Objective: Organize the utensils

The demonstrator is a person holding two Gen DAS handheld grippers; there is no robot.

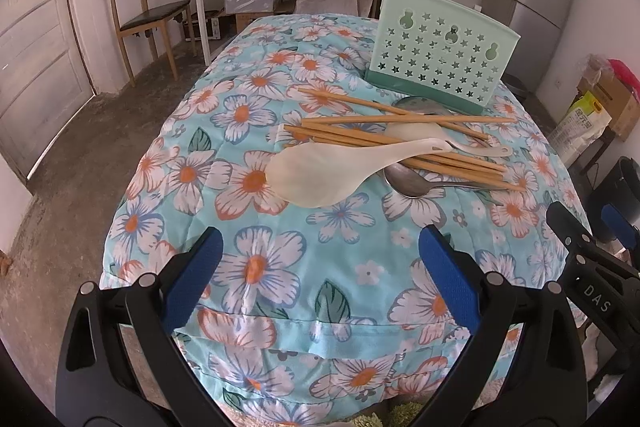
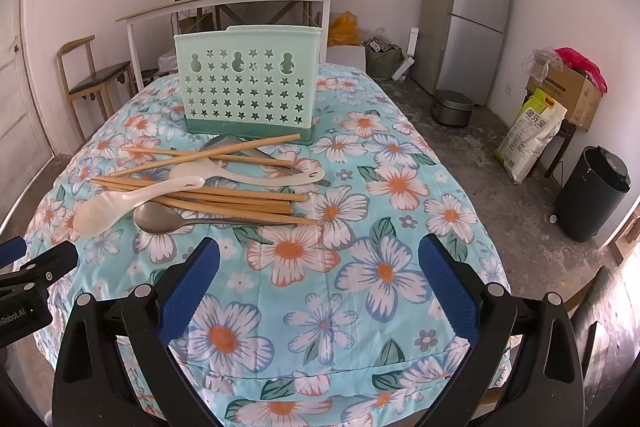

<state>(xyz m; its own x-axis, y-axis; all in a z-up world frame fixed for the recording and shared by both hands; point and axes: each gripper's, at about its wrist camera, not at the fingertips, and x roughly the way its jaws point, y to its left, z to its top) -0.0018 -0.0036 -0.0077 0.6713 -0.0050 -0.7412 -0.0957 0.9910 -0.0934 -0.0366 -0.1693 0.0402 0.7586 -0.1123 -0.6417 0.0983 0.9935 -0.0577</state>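
Wooden chopsticks [image 2: 224, 195] piled beside green holder [image 2: 248, 83], both tongs agape

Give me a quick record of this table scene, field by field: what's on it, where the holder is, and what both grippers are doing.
surface: table under a floral cloth
holder: green star-holed caddy, upright, behind the pile
pile: wooden chopsticks, two white plastic spoons, metal spoon, loosely crossed
metal spoon: nearest edge of pile, bowl toward the left
left gripper: open, empty, short of the pile
right gripper: open, empty, short of the pile
progress: nothing visibly in the caddy yet
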